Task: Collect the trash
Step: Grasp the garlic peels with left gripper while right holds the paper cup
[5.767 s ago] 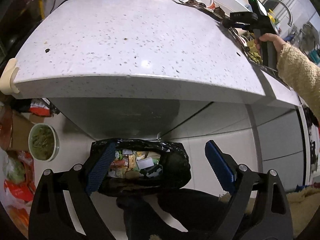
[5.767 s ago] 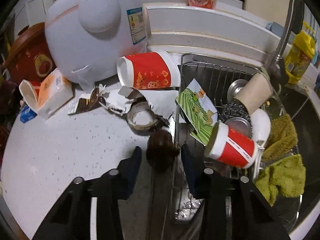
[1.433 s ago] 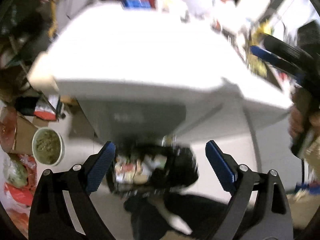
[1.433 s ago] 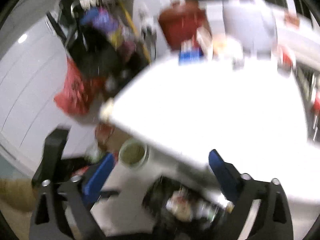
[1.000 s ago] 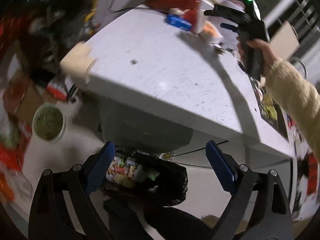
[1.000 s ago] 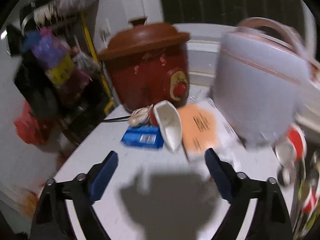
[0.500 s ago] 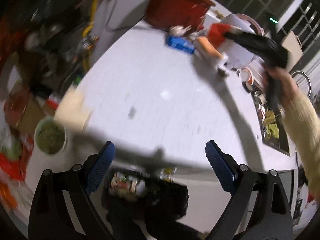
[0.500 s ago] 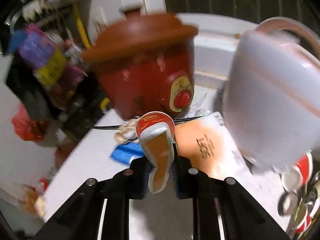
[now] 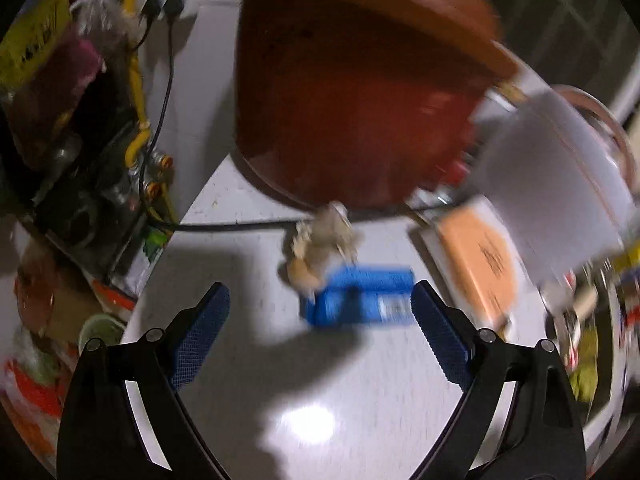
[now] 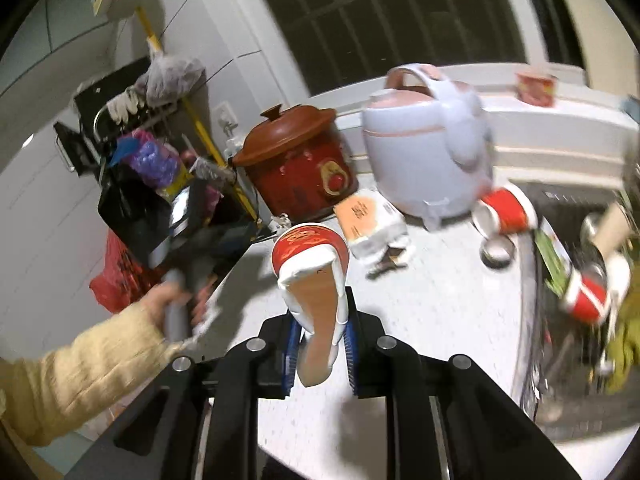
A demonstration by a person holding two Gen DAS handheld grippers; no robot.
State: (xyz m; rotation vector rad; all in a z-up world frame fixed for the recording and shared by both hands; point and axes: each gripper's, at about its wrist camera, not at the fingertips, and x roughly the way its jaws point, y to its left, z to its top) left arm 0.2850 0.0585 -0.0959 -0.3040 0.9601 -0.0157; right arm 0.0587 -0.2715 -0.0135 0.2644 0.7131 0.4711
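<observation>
My right gripper (image 10: pixel 320 354) is shut on a squashed red-and-white paper cup (image 10: pixel 314 276) and holds it above the white counter (image 10: pixel 420 320). My left gripper (image 9: pixel 320 340) is open and empty, low over the counter (image 9: pixel 340 400), with a blue box (image 9: pixel 360 300) and a crumpled brownish scrap (image 9: pixel 324 240) between and just beyond its fingers. In the right wrist view the left hand and its gripper handle (image 10: pixel 188 248) reach in at the counter's left edge.
A red-brown crock pot (image 9: pixel 352 100) (image 10: pixel 300 164) and a white rice cooker (image 10: pixel 432 152) stand at the back. An orange-and-white box (image 9: pixel 480 264) lies beside them. More red cups (image 10: pixel 506 210) and scraps lie by the sink rack (image 10: pixel 568 280).
The right gripper closed on the red paper cup and lifted it back from the pot. The left gripper swung up from over the trash bag to the blue box on the counter.
</observation>
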